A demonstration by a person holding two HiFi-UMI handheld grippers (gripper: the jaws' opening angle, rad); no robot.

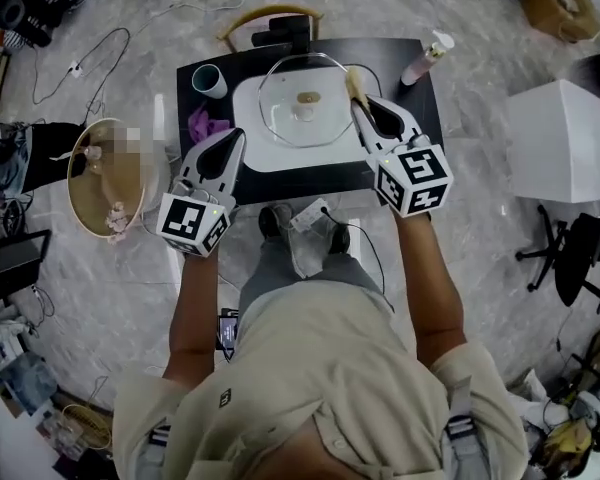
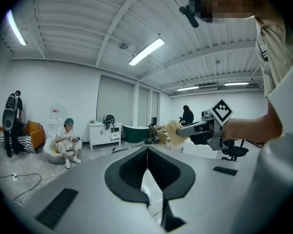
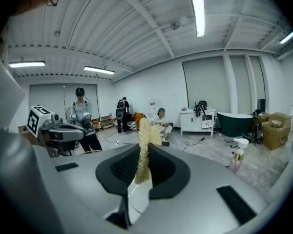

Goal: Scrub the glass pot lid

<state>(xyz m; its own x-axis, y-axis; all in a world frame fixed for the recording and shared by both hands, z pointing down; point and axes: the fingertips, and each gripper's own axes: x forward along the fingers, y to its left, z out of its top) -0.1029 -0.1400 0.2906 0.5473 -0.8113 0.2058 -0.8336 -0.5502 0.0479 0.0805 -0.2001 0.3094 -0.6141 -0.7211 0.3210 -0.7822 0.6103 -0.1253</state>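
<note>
I can reach the glass lid [image 1: 298, 118] from above and from the front; its top is open. A cup [image 1: 209, 81] and a purple cloth [image 1: 206, 124] sit close on its left. A pink bottle [image 1: 426, 60] stands at the back right corner of the black table [image 1: 375, 58].

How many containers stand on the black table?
2: a teal cup at the table's far left corner, a pink bottle at its far right corner. The left gripper and right gripper hide parts of its front.
</note>
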